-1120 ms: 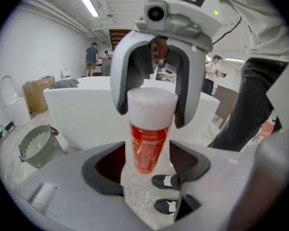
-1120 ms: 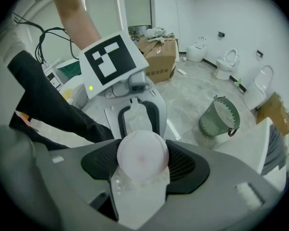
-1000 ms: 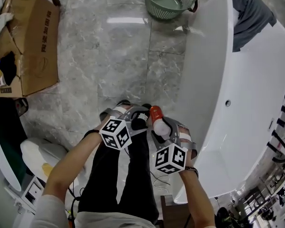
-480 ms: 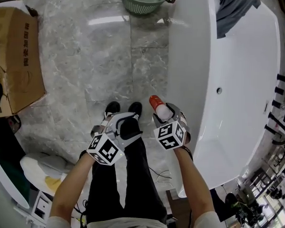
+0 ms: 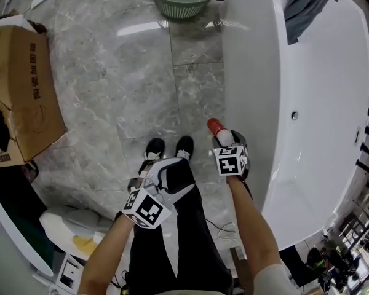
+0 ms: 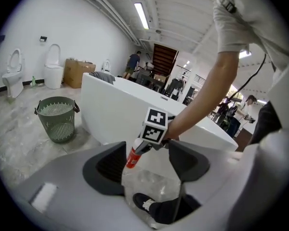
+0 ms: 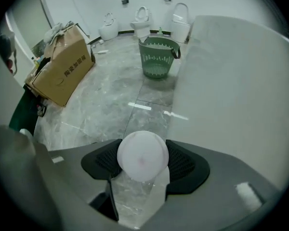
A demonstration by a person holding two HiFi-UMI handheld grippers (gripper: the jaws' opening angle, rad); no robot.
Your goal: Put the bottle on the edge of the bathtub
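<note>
While my right gripper (image 5: 224,141) clamps the bottle (image 5: 217,131) beside the bathtub (image 5: 246,72), left gripper (image 5: 158,172) jaws apart and empty, I judge transport underway; next, lift it onto the edge.

White bottle (image 5: 222,138) (red cap (image 5: 214,126)), white bathtub (image 5: 252,72), green basket (image 5: 183,12), grey marbled floor (image 5: 123,85).

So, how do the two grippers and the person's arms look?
The left gripper and the right gripper have pale grey bodies and two dark, ribbed jaw pads. Each carries a white cube with black square markers: left cube, right cube. The person wears a short pale sleeve; the forearms are bare.
</note>
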